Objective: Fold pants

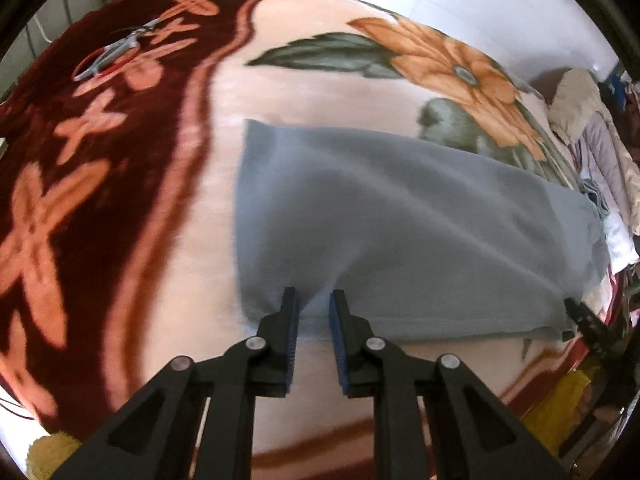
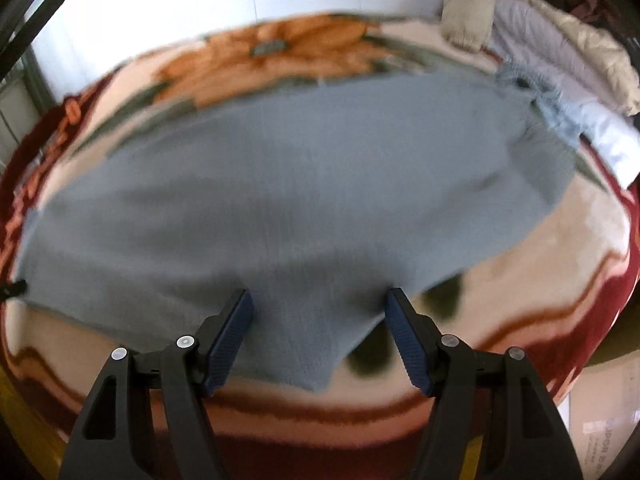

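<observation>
Grey-blue pants [image 1: 400, 220] lie spread on a flowered blanket [image 1: 200, 272]. My left gripper [image 1: 312, 305] stands at their near left edge, its jaws narrow, with a bunch of cloth pinched between the blue pads; creases run from the tips toward the upper right. In the right wrist view the pants [image 2: 280, 180] fill the middle. My right gripper [image 2: 318, 300] is wide open over their near pointed corner; the cloth lies between the fingers, unpinched. The right gripper's tip [image 1: 582, 316] shows at the pants' right end in the left wrist view.
Scissors [image 1: 116, 52] with red and grey handles lie on the dark red border at the far left. A pile of clothes [image 2: 560, 64] sits at the blanket's [image 2: 520, 280] far right end. A white wall [image 2: 160, 12] stands behind.
</observation>
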